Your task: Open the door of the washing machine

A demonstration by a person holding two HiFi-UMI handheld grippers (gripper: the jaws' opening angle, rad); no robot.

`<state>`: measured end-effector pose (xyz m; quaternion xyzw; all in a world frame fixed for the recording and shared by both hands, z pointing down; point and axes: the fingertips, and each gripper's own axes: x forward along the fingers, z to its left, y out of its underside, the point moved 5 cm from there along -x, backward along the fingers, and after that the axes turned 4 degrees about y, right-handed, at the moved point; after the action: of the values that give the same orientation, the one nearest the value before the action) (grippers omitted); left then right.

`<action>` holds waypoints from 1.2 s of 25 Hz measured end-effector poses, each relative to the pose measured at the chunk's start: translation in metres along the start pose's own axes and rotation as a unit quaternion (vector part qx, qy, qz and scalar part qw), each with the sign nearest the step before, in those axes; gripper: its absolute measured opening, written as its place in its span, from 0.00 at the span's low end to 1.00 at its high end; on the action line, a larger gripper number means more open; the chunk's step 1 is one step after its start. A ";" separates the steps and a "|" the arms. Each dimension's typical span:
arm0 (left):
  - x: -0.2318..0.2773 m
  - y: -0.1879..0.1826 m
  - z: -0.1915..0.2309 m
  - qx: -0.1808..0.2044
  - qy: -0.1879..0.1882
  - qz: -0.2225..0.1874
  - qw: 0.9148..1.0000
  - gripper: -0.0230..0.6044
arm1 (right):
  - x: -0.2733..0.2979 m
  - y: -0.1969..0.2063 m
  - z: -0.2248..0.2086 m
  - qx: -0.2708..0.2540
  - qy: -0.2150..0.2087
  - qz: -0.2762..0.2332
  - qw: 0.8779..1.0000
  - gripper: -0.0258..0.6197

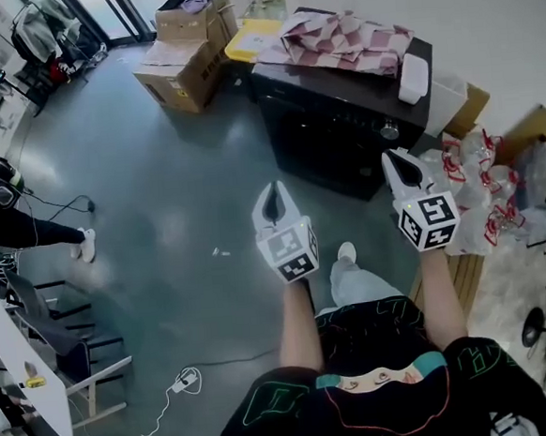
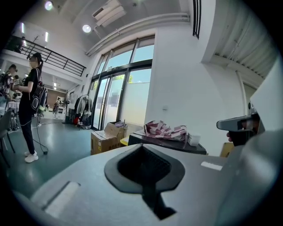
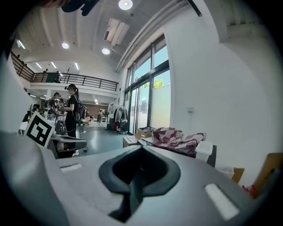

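left tool (image 1: 271, 195) and right tool (image 1: 399, 163) are squeezed shut, holding nothing. they aim at the washing machine (image 1: 357, 83), likely to reach its door (image 1: 329, 151).

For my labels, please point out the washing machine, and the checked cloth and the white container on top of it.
washing machine (image 1: 328, 140), head view, dark front.
checked cloth (image 1: 342, 39), head view, middle folds.
white container (image 1: 413, 77), head view, its side.

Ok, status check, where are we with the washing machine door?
Left gripper and right gripper shut, both empty. Washing machine ahead, untouched, door looks shut. Checked cloth on top, nothing seen before the door.
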<state>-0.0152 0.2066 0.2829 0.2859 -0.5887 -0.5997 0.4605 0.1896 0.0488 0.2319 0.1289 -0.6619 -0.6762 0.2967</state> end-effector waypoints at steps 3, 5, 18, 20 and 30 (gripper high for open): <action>0.035 0.015 -0.008 -0.009 0.002 0.022 1.000 0.05 | 0.037 0.010 -0.023 -0.001 -0.006 0.023 1.000 0.04; 0.060 0.024 -0.011 -0.018 -0.004 0.036 0.999 0.05 | 0.063 0.017 -0.035 -0.002 -0.016 0.038 0.999 0.04; 0.200 0.050 -0.019 0.036 0.003 0.107 0.994 0.05 | 0.195 0.045 -0.054 -0.068 -0.092 0.087 0.990 0.04; 0.221 0.051 -0.014 0.053 0.019 0.116 0.992 0.05 | 0.209 0.053 -0.053 -0.059 -0.097 0.101 0.988 0.04; 0.309 0.128 0.009 0.128 0.139 0.216 0.958 0.05 | 0.262 0.135 -0.048 -0.008 -0.037 0.200 0.979 0.04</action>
<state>-0.1228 -0.0488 0.4695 0.2892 -0.6381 -0.3598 0.6162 0.0408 -0.1327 0.4157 -0.0337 -0.6795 -0.6125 0.4025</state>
